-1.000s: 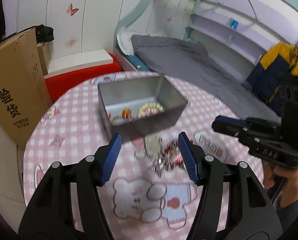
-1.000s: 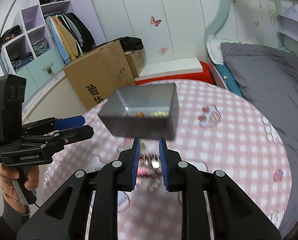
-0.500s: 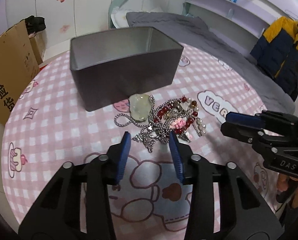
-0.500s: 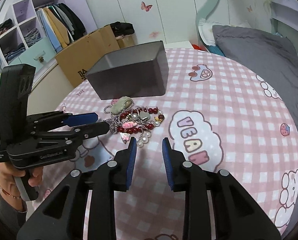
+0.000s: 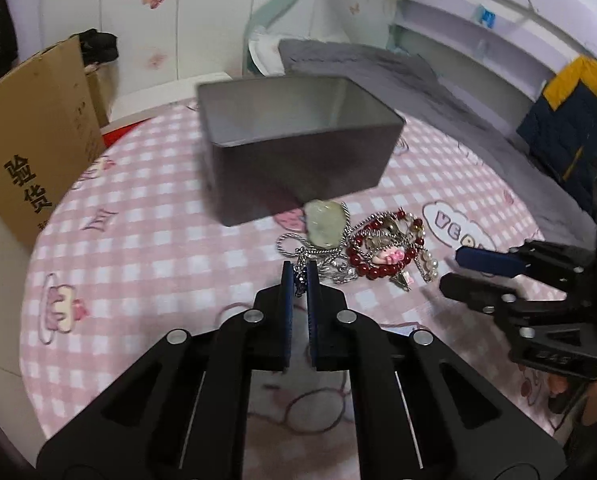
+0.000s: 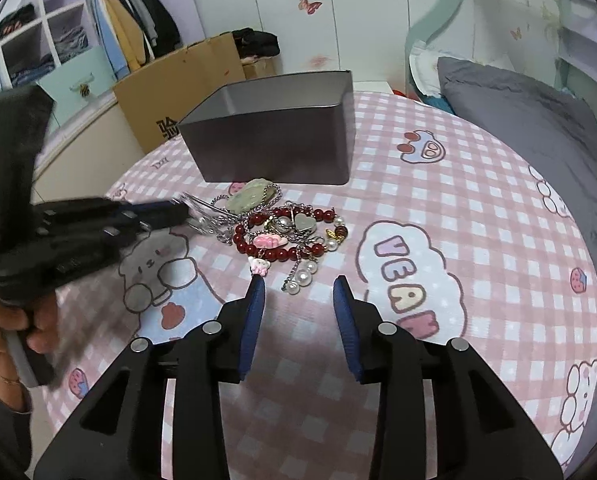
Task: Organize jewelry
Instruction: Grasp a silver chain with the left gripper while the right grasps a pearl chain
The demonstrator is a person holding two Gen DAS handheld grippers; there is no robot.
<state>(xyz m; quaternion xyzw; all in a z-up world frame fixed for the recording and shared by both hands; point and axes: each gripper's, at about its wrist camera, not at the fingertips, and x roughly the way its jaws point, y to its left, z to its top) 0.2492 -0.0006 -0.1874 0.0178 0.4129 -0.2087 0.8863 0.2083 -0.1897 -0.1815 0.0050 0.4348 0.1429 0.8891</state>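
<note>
Here the left gripper (image 5: 299, 277) is pinched on a silver chain (image 5: 298, 276) at the jewelry pile's (image 6: 286, 232) nine o'clock edge. The right gripper (image 6: 299, 292), jaws apart, hovers at the pile's six o'clock; the metal tin (image 6: 274, 140) stands at twelve.

On my surface (image 6: 478, 208) the tin (image 6: 274, 144) stands at the far side. The jewelry (image 6: 286, 232) lies just in front of it, with the pendant (image 6: 250, 198) nearest the tin's wall. My left hand-held gripper (image 5: 299, 280) sits at the heap's left edge, and my right hand-held gripper (image 6: 300, 300) is just before the heap's near side. Behind the surface I see a box (image 6: 186, 84) to the left and a bed (image 6: 518, 104) to the right.
</note>
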